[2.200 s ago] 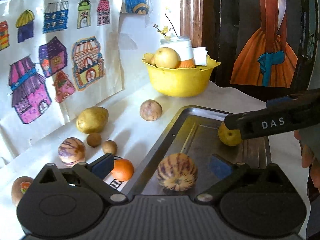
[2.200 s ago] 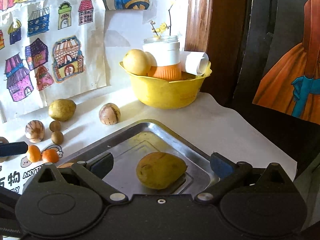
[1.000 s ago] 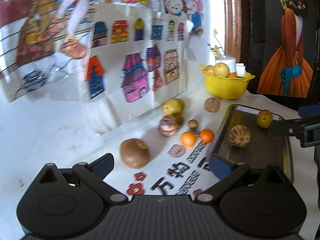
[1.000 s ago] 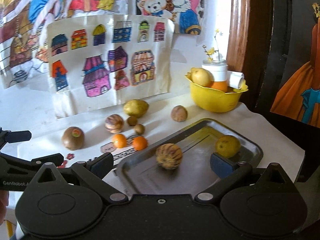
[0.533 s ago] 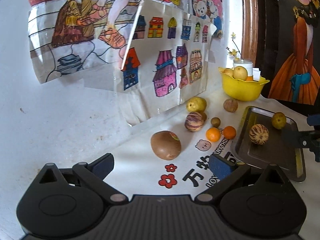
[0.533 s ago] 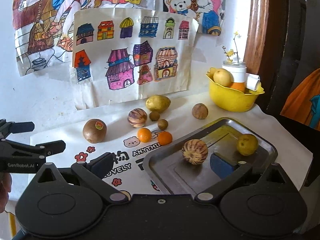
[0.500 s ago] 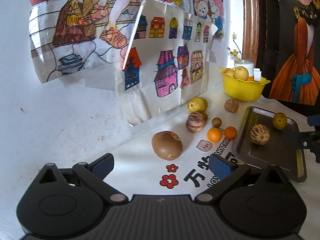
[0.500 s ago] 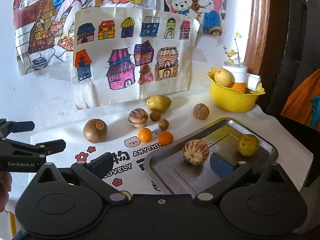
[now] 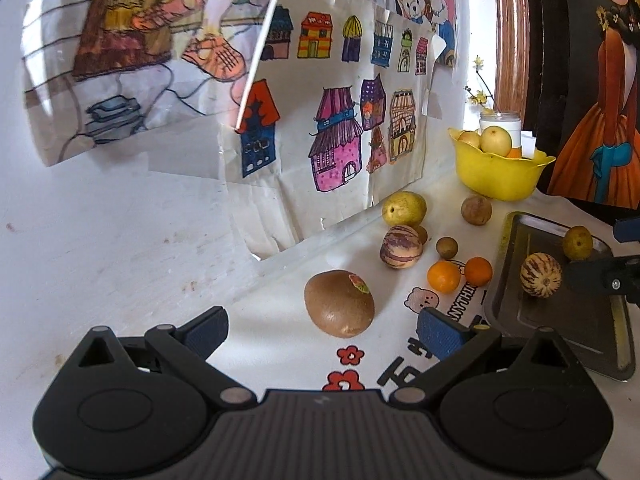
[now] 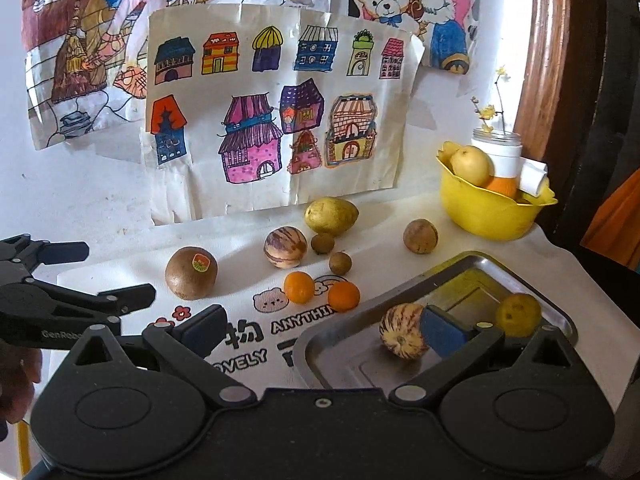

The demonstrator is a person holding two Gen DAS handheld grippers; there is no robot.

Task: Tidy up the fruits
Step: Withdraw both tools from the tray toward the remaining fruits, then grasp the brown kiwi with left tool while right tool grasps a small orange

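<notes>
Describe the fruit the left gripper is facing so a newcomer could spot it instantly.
Start at the metal tray and look left across the printed white cloth, past the two small oranges. The brown kiwi lies alone at the far left end, in front of the open left gripper. It alone carries a sticker.

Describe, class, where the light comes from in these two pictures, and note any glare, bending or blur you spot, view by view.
Left wrist view: light enters from the far right; the brown fruit shadows leftward, and the wall curves with fisheye bending. Right wrist view: the metal tray glares along its far rim, the yellow bowl is brightly lit, and the left tongs at the edge look stretched. Both are sharp.
</notes>
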